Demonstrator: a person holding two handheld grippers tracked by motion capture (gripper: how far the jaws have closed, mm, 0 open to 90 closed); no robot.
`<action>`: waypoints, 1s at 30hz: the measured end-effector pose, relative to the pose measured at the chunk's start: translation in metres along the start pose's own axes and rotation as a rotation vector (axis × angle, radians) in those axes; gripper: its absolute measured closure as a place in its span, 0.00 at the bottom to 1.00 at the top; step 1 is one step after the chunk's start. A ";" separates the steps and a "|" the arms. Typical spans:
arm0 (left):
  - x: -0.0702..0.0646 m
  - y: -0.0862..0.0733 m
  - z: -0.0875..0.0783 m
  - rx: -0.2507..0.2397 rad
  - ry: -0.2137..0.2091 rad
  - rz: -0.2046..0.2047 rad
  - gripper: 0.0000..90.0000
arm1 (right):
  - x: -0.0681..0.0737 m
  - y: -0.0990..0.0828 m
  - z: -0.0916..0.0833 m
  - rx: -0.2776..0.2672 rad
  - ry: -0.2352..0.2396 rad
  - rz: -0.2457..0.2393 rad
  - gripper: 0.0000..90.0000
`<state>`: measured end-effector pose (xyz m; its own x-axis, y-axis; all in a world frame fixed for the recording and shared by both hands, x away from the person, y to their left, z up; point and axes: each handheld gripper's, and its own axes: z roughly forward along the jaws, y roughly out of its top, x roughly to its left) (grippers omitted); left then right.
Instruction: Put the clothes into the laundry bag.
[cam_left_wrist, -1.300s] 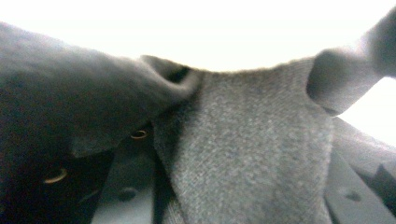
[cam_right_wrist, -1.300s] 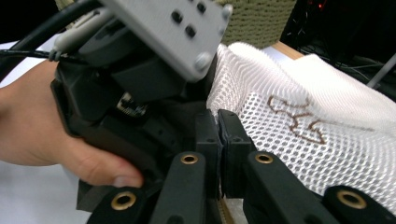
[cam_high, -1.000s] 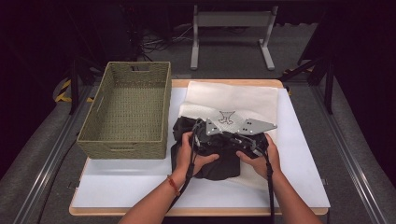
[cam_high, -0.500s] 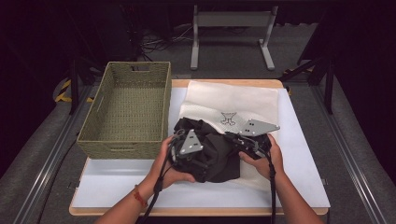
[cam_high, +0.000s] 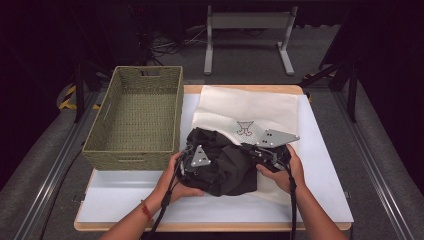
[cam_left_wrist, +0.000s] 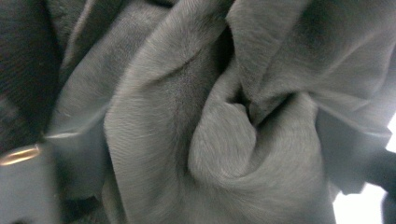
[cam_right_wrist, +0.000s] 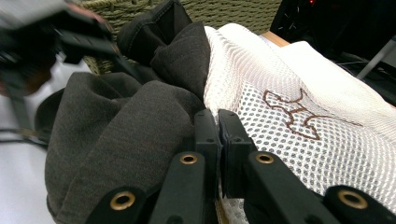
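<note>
Nearest the person in the high view, the left tongs (cam_high: 192, 162) press into the left side of a bunched dark garment (cam_high: 225, 162) and the right tongs (cam_high: 260, 152) meet its right side, both hands low on the white desk (cam_high: 325, 165). The left gripper view adds only close grey folds of that garment (cam_left_wrist: 210, 140), so I cannot tell whether cloth lies between its jaws, which have just been opening and then easing back. The right gripper view shows what the high one hides: the right jaws are pressed almost together, closed on the edge where the garment (cam_right_wrist: 130, 135) meets a white mesh shirt (cam_right_wrist: 289, 140). Beyond the right tongs that shirt (cam_high: 250, 110) lies flat, a brown logo (cam_right_wrist: 292, 114) on it; beyond the left tongs stands a woven basket (cam_high: 137, 120)
</note>
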<state>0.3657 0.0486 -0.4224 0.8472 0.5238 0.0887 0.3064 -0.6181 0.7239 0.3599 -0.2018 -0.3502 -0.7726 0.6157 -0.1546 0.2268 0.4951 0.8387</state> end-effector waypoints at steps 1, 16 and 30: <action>0.000 0.000 0.004 -0.002 0.006 -0.003 0.29 | 0.000 0.000 0.000 0.001 0.001 -0.001 0.98; -0.013 0.027 0.026 -0.175 -0.016 -0.028 0.82 | 0.011 0.012 0.002 -0.057 0.108 0.026 0.98; 0.002 0.034 0.056 -0.293 0.035 -0.108 0.81 | 0.007 0.004 0.001 0.003 0.072 0.023 0.98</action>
<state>0.4025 -0.0043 -0.4358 0.7994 0.6005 0.0204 0.2515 -0.3653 0.8963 0.3554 -0.1952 -0.3487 -0.8078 0.5813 -0.0976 0.2463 0.4832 0.8401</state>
